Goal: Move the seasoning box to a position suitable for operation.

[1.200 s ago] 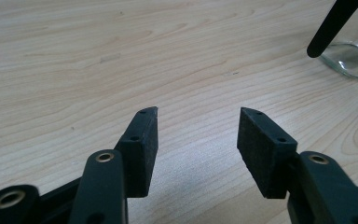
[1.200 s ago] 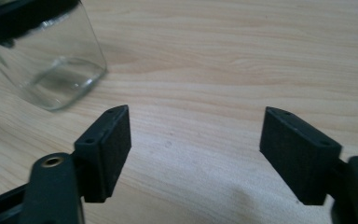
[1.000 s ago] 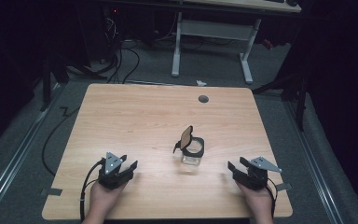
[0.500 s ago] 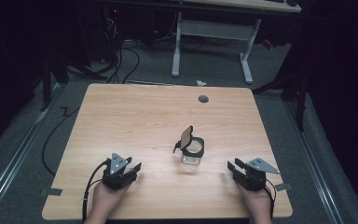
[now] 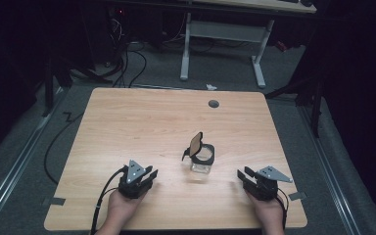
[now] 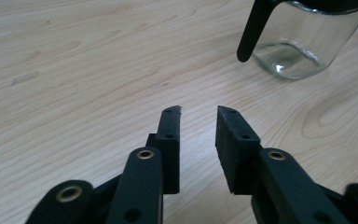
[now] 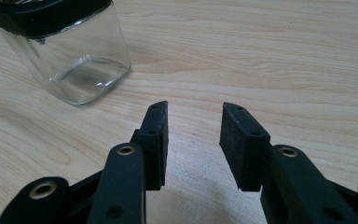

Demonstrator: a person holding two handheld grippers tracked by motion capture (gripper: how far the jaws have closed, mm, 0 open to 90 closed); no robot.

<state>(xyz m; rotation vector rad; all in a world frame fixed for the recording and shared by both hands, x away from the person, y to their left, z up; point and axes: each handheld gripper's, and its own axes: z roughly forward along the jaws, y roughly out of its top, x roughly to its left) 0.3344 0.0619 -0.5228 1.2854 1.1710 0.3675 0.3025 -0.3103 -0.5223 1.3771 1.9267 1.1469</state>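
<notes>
A small clear glass jar (image 5: 200, 164) with a black collar and a flipped-up lid stands near the middle of the wooden table (image 5: 142, 122). In the left gripper view the jar (image 6: 303, 44) sits at the upper right, with a black clasp hanging beside it. From the right gripper's camera the jar (image 7: 70, 51) lies at the upper left. My left gripper (image 5: 149, 175) rests left of the jar, open and holding nothing (image 6: 198, 114). My right gripper (image 5: 242, 175) rests to the jar's right, also open and holding nothing (image 7: 193, 112). Neither touches the jar.
A round cable hole (image 5: 213, 103) sits near the table's far edge. Beyond the table stand the white legs of another desk (image 5: 223, 34), with cables on the dark floor. Bare wood surrounds the jar.
The left gripper has shifted slightly right and forward toward the jar. The right gripper has barely moved. The jar stays put.
</notes>
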